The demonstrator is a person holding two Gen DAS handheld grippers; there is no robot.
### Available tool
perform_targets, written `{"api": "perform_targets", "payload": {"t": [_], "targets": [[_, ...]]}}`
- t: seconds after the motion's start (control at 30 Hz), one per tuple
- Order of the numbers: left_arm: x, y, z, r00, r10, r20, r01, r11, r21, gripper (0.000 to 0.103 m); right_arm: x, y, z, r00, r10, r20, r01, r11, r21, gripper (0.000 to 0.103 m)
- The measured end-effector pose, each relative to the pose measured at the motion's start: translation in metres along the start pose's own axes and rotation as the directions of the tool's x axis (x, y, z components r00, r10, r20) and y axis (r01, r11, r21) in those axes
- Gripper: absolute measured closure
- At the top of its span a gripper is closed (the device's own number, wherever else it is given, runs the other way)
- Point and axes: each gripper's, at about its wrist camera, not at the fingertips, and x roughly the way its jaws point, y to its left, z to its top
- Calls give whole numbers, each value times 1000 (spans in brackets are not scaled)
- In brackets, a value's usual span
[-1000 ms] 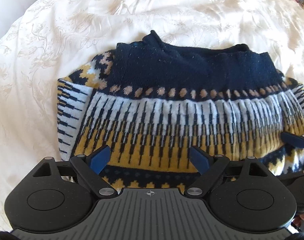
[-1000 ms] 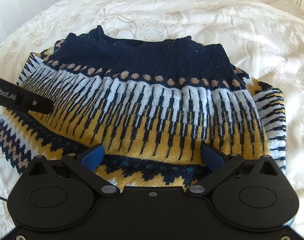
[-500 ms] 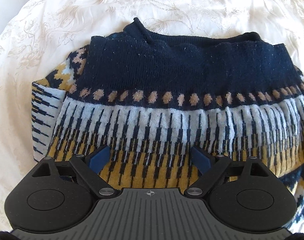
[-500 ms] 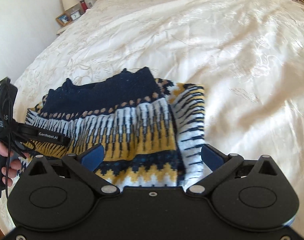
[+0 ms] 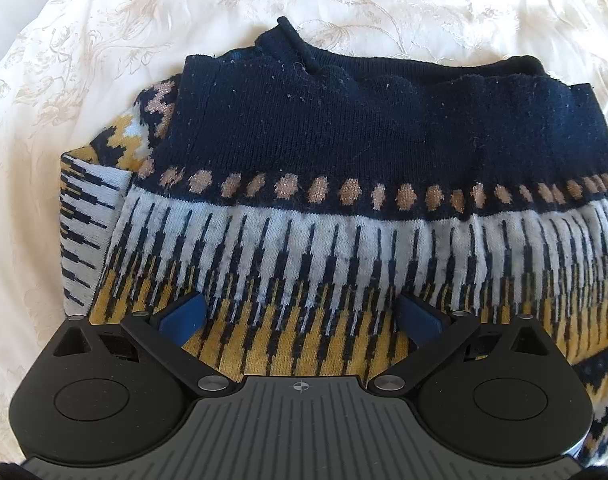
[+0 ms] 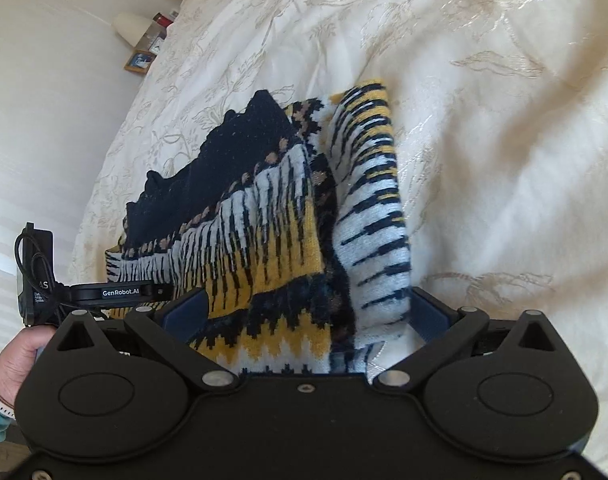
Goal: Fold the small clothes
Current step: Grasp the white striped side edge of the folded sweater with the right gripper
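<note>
Right now we see a small knitted sweater (image 5: 344,216) lying folded on a bed covered by a cream embroidered bedspread (image 5: 84,80). From the left wrist view, the sweater's navy band sits farthest from us, then a row of tan dots, then white and navy stripes, then yellow at the near edge. A striped sleeve or side panel sticks out at the sweater's left side, flat on the bedspread.

Our left tool (image 5: 300,316) has its blue fingers (image 5: 184,314) spread wide apart, with the yellow part of the knit showing between them. We cannot tell whether the fingers touch the fabric or hang just above it; nothing is pinched.

From the right wrist view, the sweater (image 6: 272,216) fills the gap of our right tool (image 6: 304,312), whose fingers are also spread wide. The near hem and a striped fold run down between them and reach the tool's body, but the fingers do not close on the cloth.

At the left of that view we see the side of the left tool (image 6: 116,292), marked GenRobot.AI, with a cabled black box, and a hand (image 6: 16,364) holding it. Far off by the wall stands a lamp (image 6: 130,26) with small picture frames (image 6: 140,60).
</note>
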Motion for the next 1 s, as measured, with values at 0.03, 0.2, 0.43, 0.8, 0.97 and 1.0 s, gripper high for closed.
{"api": "perform_targets", "payload": {"t": [0.03,0.2,0.43,0.8,0.97,1.0], "targets": [[1,-1,0,1000,3,1,-3,1000,-1,0,3,0,1,1000,9,-6,-9,1000,-11,0],[4,0,2,1000,4,1,-4,1000,0,0,17,0,17,998,68,-3,-68,998,-15,0],[4,-4,1,1000,11,4,-11,1000,-2,0,30,-10,35,991,128,27,-129,991,31,0],[-17,-10,-9,1000,12,18,-12,1000,-4,0,13,1,8,988,156,-6,-156,987,-38,12],[-18,-9,-8,1000,20,7,-20,1000,-1,0,5,0,-3,993,119,18,-119,993,3,42],[-18,-9,-8,1000,22,6,-22,1000,0,0,5,-2,-3,995,101,19,-101,995,14,52]]}}
